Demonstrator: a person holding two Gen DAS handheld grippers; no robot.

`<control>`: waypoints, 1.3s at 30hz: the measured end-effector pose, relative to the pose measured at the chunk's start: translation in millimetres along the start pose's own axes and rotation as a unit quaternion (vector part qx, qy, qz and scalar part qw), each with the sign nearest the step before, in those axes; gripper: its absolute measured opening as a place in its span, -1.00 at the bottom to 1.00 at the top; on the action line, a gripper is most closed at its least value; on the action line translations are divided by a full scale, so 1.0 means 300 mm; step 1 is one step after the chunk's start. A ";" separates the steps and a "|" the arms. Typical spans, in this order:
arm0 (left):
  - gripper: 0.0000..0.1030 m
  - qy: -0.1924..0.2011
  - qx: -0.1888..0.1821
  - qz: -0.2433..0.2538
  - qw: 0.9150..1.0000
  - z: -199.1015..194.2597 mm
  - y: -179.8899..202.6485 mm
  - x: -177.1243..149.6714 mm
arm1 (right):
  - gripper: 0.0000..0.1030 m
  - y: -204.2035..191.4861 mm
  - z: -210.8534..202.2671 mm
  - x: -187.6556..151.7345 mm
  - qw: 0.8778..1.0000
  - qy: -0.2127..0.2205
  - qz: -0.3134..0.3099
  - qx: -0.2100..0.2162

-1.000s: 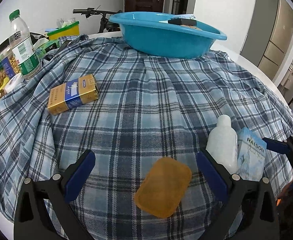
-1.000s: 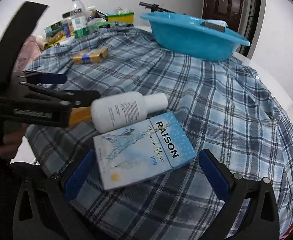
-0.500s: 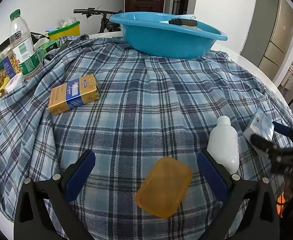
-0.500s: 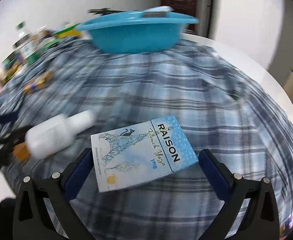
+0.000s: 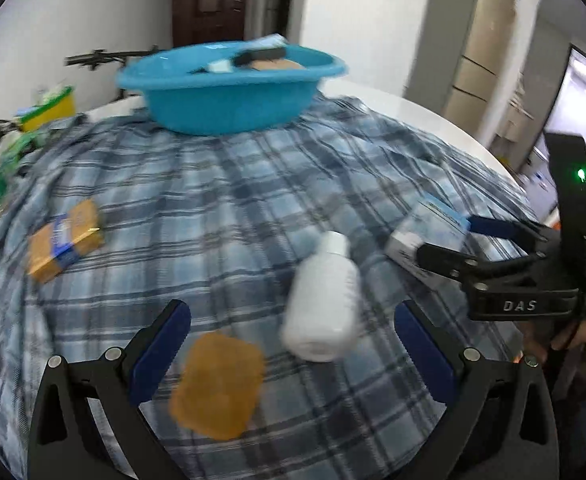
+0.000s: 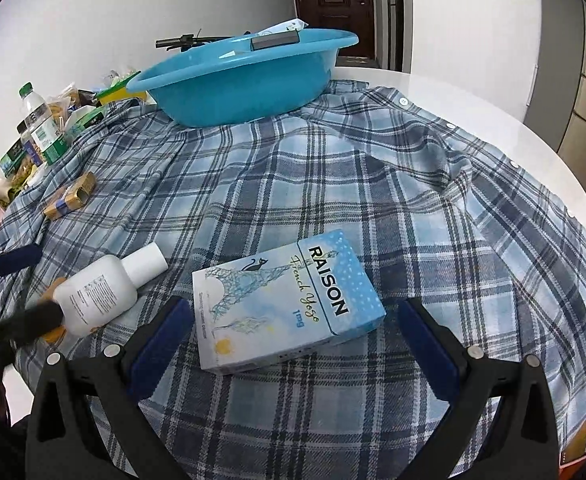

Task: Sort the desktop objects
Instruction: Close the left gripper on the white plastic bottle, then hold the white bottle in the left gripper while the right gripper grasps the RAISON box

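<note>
On the round white tabletop (image 6: 473, 96), draped with a blue plaid shirt (image 6: 333, 184): a light blue "RAISON" cigarette box (image 6: 283, 298) lying flat, label up, between the wide-open blue-padded fingers of the right gripper (image 6: 289, 346), touching neither pad. Just left of it, a white plastic bottle (image 6: 107, 288) on its side, cap pointing toward the far edge, apart from the box. In the left wrist view, blurred: left gripper (image 5: 291, 354) open as well, the white bottle (image 5: 325, 304) and a flat orange rounded soap-like bar (image 5: 217, 384) lying between its spread fingers, neither one gripped. Right gripper (image 5: 445, 240) seen from the side there, its fingers bracketing the blue box (image 5: 425, 240); contact not clear from that angle. Further back, left: a gold and blue cigarette pack (image 6: 69, 196) flat on the shirt. At the far edge, a turquoise plastic basin (image 6: 245, 76) holding a dark rectangular item and some others, too small to tell. Beyond the shirt at far left, a clear water bottle with a green cap (image 6: 39, 120) among mixed packets.
</note>
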State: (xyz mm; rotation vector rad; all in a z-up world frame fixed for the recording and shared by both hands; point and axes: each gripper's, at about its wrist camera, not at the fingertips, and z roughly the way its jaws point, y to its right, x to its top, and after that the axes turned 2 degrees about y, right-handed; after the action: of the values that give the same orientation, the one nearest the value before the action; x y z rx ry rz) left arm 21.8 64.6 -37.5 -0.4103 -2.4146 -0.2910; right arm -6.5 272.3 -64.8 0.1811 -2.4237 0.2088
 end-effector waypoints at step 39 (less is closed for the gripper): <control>0.53 0.007 0.121 -0.127 0.985 0.080 -0.232 0.038 | 1.00 0.003 0.003 -0.008 1.000 -0.004 0.008 0.001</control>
State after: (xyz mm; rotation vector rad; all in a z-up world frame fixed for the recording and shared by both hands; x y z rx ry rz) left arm -25.6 10.0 -55.4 0.0087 -2.4512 -0.1078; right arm -5.5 273.3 -67.2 0.1632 -2.4339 0.2170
